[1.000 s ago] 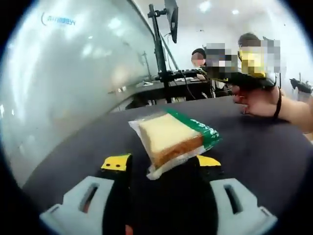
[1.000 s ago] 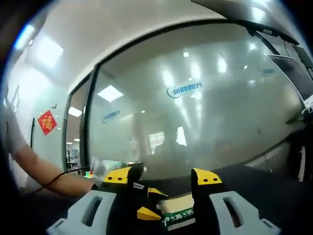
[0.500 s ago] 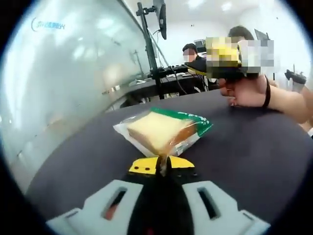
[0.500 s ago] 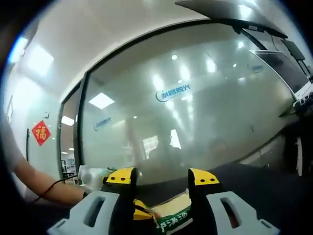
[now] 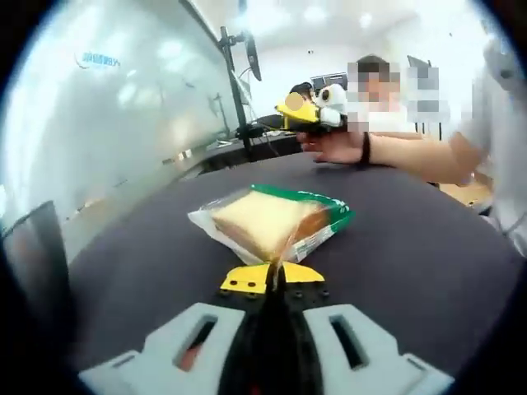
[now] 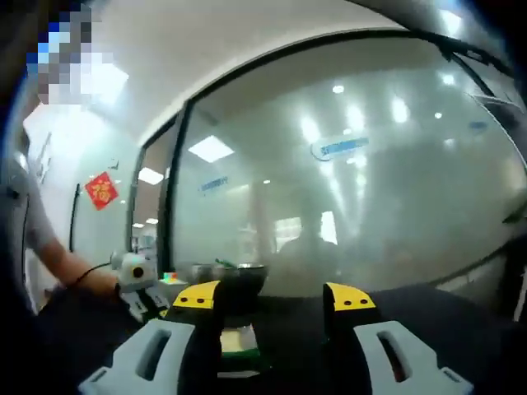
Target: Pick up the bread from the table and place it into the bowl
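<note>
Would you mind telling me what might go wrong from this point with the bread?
The left gripper is shut only on the wrapper's edge of the bread, so the thin plastic may slip or tear during lifting. The slice hangs forward of the jaws and may swing. The right gripper is open, holding nothing, so it offers no support.

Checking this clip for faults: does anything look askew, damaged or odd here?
Only the grasp: the left gripper is shut on just the wrapper edge of the bread, a thin hold. No visible damage.
</note>
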### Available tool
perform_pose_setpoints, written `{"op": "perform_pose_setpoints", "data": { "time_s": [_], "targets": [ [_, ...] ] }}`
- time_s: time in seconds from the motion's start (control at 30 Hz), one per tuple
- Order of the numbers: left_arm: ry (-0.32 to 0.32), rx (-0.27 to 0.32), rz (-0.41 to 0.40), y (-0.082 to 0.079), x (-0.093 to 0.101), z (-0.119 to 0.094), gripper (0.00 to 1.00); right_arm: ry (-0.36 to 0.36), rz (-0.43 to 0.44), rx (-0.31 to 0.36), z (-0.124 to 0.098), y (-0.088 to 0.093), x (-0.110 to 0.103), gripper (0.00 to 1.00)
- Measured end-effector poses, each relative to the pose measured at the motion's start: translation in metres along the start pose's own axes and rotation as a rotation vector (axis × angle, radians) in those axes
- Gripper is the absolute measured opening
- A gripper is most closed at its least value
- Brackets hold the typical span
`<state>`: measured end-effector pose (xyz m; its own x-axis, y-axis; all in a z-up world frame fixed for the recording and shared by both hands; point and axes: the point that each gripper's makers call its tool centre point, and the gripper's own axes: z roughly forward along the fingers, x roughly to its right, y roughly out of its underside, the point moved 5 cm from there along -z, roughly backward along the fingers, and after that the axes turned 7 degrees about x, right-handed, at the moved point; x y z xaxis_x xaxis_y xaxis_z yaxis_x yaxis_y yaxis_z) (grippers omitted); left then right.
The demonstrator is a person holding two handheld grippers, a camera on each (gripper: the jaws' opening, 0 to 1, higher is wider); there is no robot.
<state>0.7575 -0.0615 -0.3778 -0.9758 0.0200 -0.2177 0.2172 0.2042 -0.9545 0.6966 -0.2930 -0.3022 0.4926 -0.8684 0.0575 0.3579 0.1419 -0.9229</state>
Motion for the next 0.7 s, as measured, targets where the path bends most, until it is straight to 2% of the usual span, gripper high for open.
{"op": "perform_pose_setpoints", "data": {
  "time_s": [0.03, 0.1, 0.17, 0.2, 0.23, 0.27, 0.33, 0.4, 0.43, 0.53, 0.63, 0.67, 0.7],
  "targets": [
    [0.012, 0.000, 0.004, 0.002, 0.006, -0.015, 0.00, -0.136, 0.031, -0.032, 0.004, 0.006, -0.026, 0.46],
    [0.034, -0.001, 0.031, 0.004, 0.021, -0.041, 0.00, -0.325, 0.073, -0.114, 0.007, 0.021, -0.066, 0.51],
    [0.065, 0.002, 0.040, 0.004, 0.037, -0.064, 0.00, -0.452, -0.004, -0.219, 0.012, 0.045, -0.097, 0.59],
    [0.073, 0.001, 0.044, 0.004, 0.042, -0.073, 0.00, -0.497, -0.025, -0.287, 0.014, 0.058, -0.108, 0.59],
    [0.089, -0.001, 0.042, 0.004, 0.051, -0.082, 0.00, -0.524, -0.034, -0.361, 0.014, 0.072, -0.111, 0.58],
    [0.097, 0.000, 0.041, 0.004, 0.057, -0.086, 0.00, -0.545, -0.058, -0.407, 0.019, 0.083, -0.113, 0.54],
    [0.101, 0.001, 0.044, 0.003, 0.064, -0.091, 0.00, -0.550, -0.040, -0.389, 0.029, 0.083, -0.115, 0.50],
    [0.102, 0.003, 0.045, 0.004, 0.065, -0.094, 0.00, -0.542, 0.037, -0.356, 0.035, 0.077, -0.118, 0.39],
    [0.099, 0.005, 0.049, 0.003, 0.066, -0.094, 0.00, -0.550, 0.033, -0.365, 0.034, 0.078, -0.115, 0.34],
    [0.100, 0.007, 0.064, 0.001, 0.071, -0.091, 0.00, -0.556, 0.010, -0.385, 0.032, 0.083, -0.112, 0.34],
    [0.107, 0.011, 0.063, 0.000, 0.071, -0.088, 0.00, -0.619, 0.083, -0.417, 0.032, 0.085, -0.120, 0.40],
    [0.108, 0.012, 0.060, 0.000, 0.072, -0.087, 0.00, -0.617, 0.075, -0.423, 0.034, 0.087, -0.120, 0.41],
    [0.108, 0.014, 0.057, 0.002, 0.069, -0.088, 0.00, -0.618, 0.060, -0.433, 0.035, 0.090, -0.120, 0.37]
  ]
}}
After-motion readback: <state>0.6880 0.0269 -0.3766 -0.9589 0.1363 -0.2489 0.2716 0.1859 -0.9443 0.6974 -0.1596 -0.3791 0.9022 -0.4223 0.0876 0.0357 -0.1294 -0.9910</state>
